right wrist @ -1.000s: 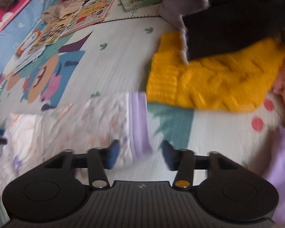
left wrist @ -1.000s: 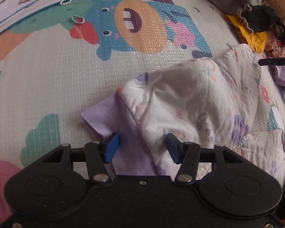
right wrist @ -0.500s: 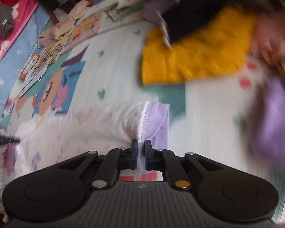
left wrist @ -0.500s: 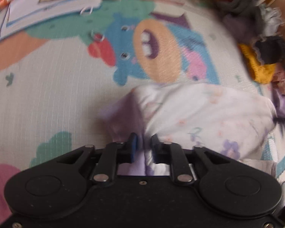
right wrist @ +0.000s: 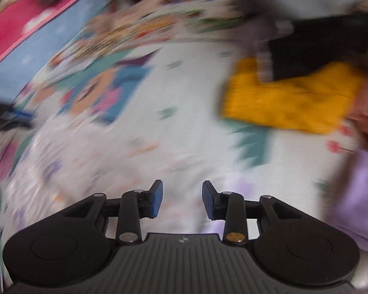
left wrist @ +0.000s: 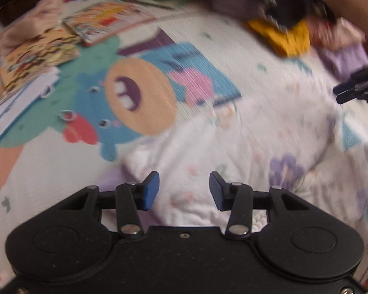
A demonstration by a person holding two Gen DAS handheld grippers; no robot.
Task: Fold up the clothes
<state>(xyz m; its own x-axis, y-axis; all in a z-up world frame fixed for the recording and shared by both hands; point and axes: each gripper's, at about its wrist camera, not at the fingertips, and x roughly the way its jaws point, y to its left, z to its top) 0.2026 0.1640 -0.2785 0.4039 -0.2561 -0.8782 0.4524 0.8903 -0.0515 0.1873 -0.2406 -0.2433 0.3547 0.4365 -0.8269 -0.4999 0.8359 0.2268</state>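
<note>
A white floral garment with purple trim (left wrist: 245,142) lies folded on the cartoon play mat (left wrist: 49,171). My left gripper (left wrist: 184,189) is open just above its near edge, jaws apart and empty. In the right wrist view the same garment (right wrist: 98,161) lies blurred under my right gripper (right wrist: 182,199), which is open and empty. The right gripper also shows at the right edge of the left wrist view (left wrist: 358,88), and the left gripper at the left edge of the right wrist view (right wrist: 5,117).
A yellow knit (right wrist: 289,103), a black garment (right wrist: 319,46) and a lilac piece (right wrist: 360,196) lie piled to the right. Books and papers (left wrist: 36,56) lie at the mat's far left. A pink and blue mat (right wrist: 36,29) lies beyond.
Both grippers were shut on the garment's purple-trimmed ends half a second ago; both have opened and let go. The garment now lies folded over, and both views are blurred by motion.
</note>
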